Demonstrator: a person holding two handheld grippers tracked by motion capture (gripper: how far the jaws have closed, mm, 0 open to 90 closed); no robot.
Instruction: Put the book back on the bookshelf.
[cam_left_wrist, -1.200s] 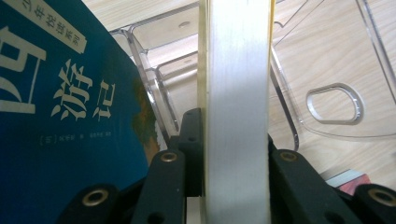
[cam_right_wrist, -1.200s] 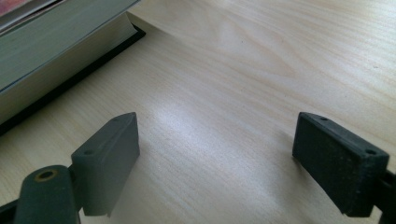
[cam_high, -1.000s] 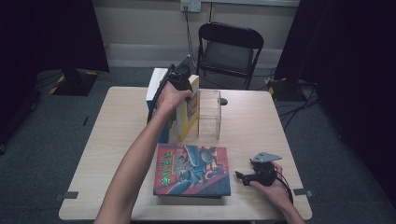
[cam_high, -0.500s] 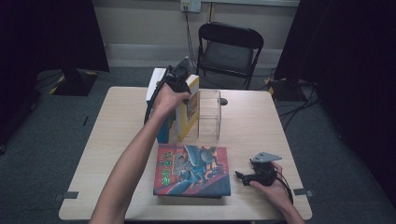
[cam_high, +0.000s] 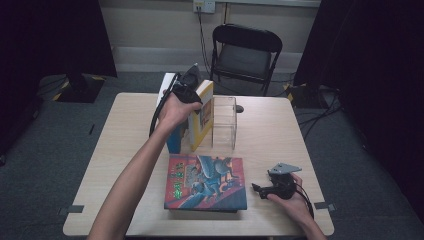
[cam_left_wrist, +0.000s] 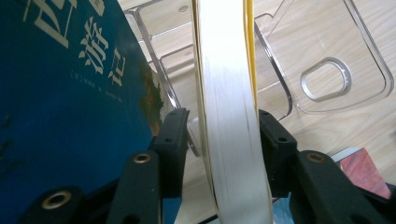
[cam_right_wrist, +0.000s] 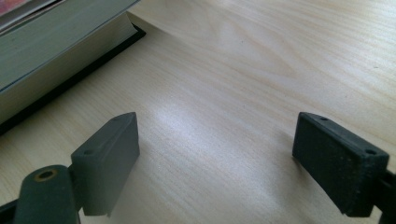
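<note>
A yellow-covered book (cam_high: 202, 120) stands on edge against a clear acrylic bookstand (cam_high: 224, 122), with a blue book (cam_high: 173, 142) upright on its other side. My left gripper (cam_high: 191, 97) comes down over the yellow book's top. In the left gripper view its jaws straddle the white page edge (cam_left_wrist: 229, 116). They have just been opening: the left finger (cam_left_wrist: 173, 140) stands off the pages, so the gripper is open with the book between the jaws. A colourful book (cam_high: 206, 182) lies flat at the front. My right gripper (cam_high: 257, 190) rests open on the table (cam_right_wrist: 257, 70) beside it.
A black folding chair (cam_high: 245, 52) stands behind the table (cam_high: 125, 150). A small dark object (cam_high: 240, 108) lies behind the clear stand (cam_left_wrist: 322, 70). The flat book's page edge (cam_right_wrist: 56, 51) runs just left of my right gripper (cam_right_wrist: 215, 154).
The left hand has shifted slightly at the top of the yellow book. The right hand and its gripper have stayed where they were.
</note>
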